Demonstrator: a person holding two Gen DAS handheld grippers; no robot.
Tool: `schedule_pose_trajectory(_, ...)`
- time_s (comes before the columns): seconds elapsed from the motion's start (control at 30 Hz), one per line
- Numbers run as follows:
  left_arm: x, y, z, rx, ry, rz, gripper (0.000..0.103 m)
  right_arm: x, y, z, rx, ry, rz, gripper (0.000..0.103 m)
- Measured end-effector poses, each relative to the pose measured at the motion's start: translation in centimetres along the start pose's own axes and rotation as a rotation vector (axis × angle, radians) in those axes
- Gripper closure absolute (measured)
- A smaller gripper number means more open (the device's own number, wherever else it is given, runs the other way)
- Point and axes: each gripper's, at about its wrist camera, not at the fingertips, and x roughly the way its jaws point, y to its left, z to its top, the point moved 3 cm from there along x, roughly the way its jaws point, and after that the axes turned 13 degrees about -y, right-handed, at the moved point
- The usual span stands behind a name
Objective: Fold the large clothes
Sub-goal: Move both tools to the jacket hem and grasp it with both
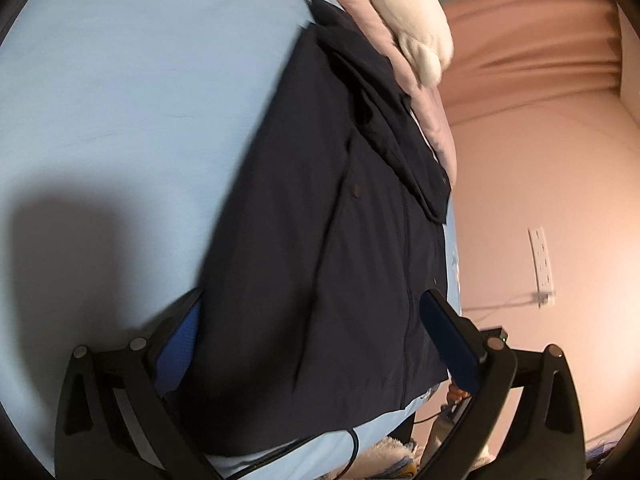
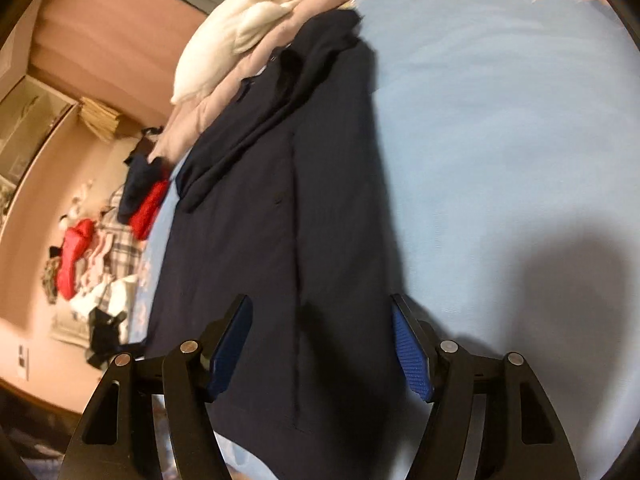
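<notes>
A large dark navy jacket (image 1: 312, 220) lies flat on the light blue bed sheet (image 1: 120, 80), folded lengthwise into a long strip, with a sleeve folded across its far part. It also shows in the right wrist view (image 2: 288, 220) on the sheet (image 2: 500, 120). My left gripper (image 1: 312, 320) is open, its blue-padded fingers (image 1: 448, 336) straddling the jacket's near end just above it. My right gripper (image 2: 320, 332) is open too, with its fingers (image 2: 410, 352) spread over the jacket's near end. Neither holds cloth.
A pink quilt (image 1: 424, 92) and a white pillow (image 2: 224, 40) lie at the far end of the bed. A pile of red, plaid and dark clothes (image 2: 92, 248) lies on the floor beside the bed. A wall socket with a cable (image 1: 542, 260) is on the pink wall.
</notes>
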Motion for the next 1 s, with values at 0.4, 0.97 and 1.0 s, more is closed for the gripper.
schedule_pose_trajectory(0.4,2.7,-2.6,-1.0,0.109,0.069,-0.016,0.005,1.3,2.2,-1.4,-0.034,0.028,0.061,0.032)
schedule_pose_trajectory(0.97,1.6,-1.9,-2.8,0.141,0.037,0.056,0.016,0.3,1.8,-2.6,-0.038,0.039,0.072,0.032)
schedule_pose_trajectory(1.0,1.6,-1.9,-2.9,0.148,0.031,0.063,0.016,0.4,1.8,-2.6,-0.044,0.037,0.068,0.032)
